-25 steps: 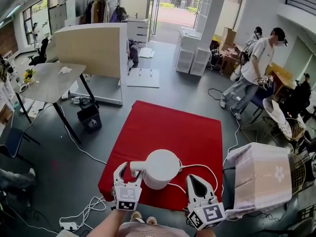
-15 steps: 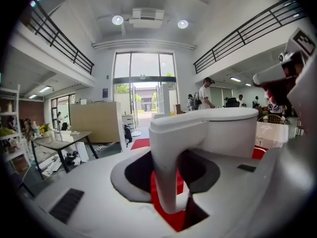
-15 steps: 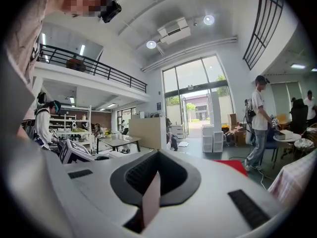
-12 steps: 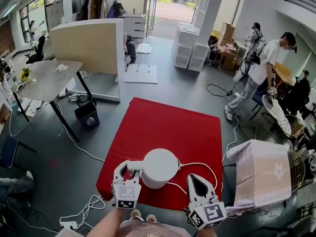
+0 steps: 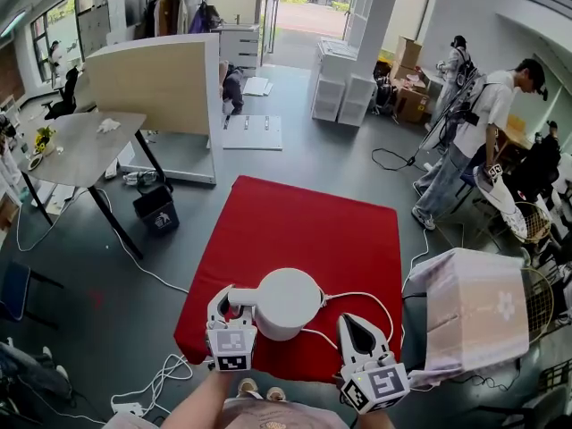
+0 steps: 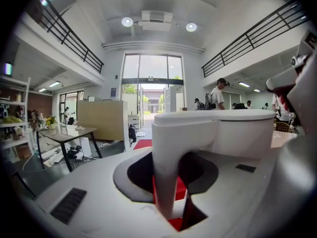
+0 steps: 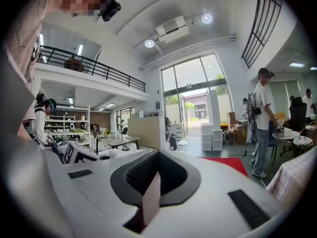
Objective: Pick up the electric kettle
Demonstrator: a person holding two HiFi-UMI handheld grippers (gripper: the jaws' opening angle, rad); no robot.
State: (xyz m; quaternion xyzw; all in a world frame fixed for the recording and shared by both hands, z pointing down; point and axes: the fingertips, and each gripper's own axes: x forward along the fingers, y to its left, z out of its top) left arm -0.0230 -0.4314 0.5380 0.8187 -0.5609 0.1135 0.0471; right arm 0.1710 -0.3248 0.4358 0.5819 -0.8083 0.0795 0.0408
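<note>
The white electric kettle stands near the front edge of a red cloth; its handle points left. My left gripper is at that handle. In the left gripper view the handle stands upright between the jaws with the kettle body behind it. The jaws are closing, and a sliver of red still shows beside the handle. My right gripper hovers right of the kettle, apart from it, shut and empty; its jaws meet. A white cord runs from the kettle.
A pale cloth-covered box stands close on the right. On the left are a grey table, a black bin and a beige partition. Cables lie on the floor at front left. People stand at the back right.
My left gripper's jaws have narrowed around the kettle handle. The right gripper has stayed put. The person at the back right has shifted position.
</note>
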